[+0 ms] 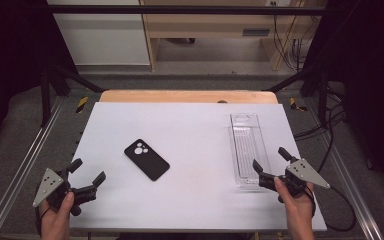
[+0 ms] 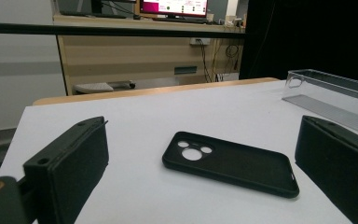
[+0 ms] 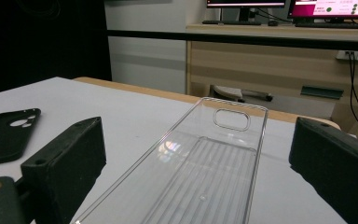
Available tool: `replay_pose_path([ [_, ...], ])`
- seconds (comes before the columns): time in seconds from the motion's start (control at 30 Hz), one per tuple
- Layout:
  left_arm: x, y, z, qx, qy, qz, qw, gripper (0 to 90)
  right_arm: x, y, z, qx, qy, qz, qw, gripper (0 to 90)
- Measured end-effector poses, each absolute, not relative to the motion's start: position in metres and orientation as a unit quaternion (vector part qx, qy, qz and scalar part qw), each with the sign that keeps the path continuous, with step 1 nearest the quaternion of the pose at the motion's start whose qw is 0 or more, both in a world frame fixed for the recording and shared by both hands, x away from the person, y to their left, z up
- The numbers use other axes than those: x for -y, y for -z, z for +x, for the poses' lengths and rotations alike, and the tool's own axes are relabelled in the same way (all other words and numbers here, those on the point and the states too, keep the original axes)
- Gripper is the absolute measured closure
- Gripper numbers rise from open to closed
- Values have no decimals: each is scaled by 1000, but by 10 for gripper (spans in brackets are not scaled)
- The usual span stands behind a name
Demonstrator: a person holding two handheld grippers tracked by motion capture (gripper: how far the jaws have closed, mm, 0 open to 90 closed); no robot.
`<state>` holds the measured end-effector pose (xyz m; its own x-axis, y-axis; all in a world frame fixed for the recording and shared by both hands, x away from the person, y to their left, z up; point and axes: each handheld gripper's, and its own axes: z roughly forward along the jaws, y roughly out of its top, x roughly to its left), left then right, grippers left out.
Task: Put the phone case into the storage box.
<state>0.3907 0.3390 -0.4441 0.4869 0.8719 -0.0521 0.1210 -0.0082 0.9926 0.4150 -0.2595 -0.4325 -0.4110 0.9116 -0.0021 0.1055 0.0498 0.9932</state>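
Observation:
A black phone case (image 1: 147, 159) lies flat on the white table (image 1: 190, 125), left of centre, its camera cut-outs facing up. My left gripper (image 1: 87, 171) rests near the front left corner, open and empty, pointing toward the case (image 2: 228, 163), which lies a short way beyond its jaws. A clear plastic tray (image 1: 247, 148) with a ribbed floor lies lengthwise at the right. My right gripper (image 1: 272, 160) is open at the tray's near end, and the tray (image 3: 205, 172) runs away from between its jaws without touching them. The black case (image 3: 7, 135) shows at the left there.
Metal frame rails (image 1: 25, 165) run along both sides of the table. A wooden desk (image 1: 215, 30) with cables stands beyond the far edge. Cables trail on the floor at the right. A person's hands (image 1: 57, 220) hold both grippers at the front edge.

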Motion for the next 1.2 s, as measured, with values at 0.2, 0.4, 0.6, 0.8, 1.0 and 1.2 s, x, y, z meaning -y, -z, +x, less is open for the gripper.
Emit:
replay_pose_path([
  [0.2, -336, 445, 393, -393, -320, 642, 575, 31, 261, 434, 418, -629, -555, 408, 360, 41],
  [0.4, -327, 446, 400, -395, -320, 662, 551, 43, 259, 434, 417, -629, -554, 407, 362, 39],
  [0.6, -313, 447, 410, -395, -295, 689, 531, 51, 260, 435, 418, -627, -554, 410, 362, 39],
  [0.8, -295, 442, 424, -395, -277, 710, 512, 68, 260, 435, 418, -629, -555, 408, 361, 38],
  [1.0, -270, 445, 436, -399, -248, 736, 488, 126, 260, 434, 418, -628, -557, 407, 359, 38],
  [1.2, -251, 444, 446, -399, -231, 749, 475, 369, 259, 434, 417, -629, -559, 404, 359, 37],
])
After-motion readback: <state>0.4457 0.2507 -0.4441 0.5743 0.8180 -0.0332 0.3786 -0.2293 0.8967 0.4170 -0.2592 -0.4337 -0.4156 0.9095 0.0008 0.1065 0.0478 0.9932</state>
